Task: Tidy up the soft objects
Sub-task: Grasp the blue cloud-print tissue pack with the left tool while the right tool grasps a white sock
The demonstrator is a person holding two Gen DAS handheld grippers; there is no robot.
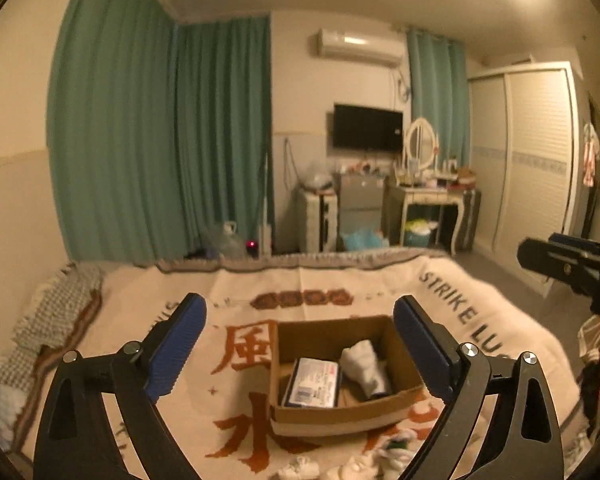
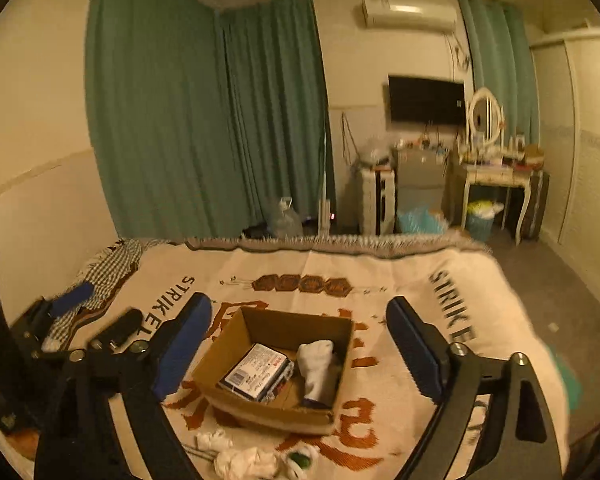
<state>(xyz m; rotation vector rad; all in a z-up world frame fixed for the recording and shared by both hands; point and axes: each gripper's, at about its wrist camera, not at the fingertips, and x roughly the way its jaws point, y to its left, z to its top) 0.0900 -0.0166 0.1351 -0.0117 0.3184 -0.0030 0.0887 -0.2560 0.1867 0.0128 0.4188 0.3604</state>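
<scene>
Both our tools, left tool [image 1: 300,344] and right tool [image 2: 300,340], hang spread apart and empty over the cardboard box [image 1: 342,412] mid-bed, white sock [image 1: 366,366] inside. Only the right view shows the loose socks [image 2: 246,460] clearly, near the bed's [image 2: 500,312] front edge.

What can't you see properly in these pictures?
- Pile of white socks: cut off by the bottom edge and the tongs' arms, both views.
- Packet in the cardboard box: print too small to read.
- Dressing table clutter: too small, blurred.
- Blanket lettering: partly hidden by the box.
</scene>
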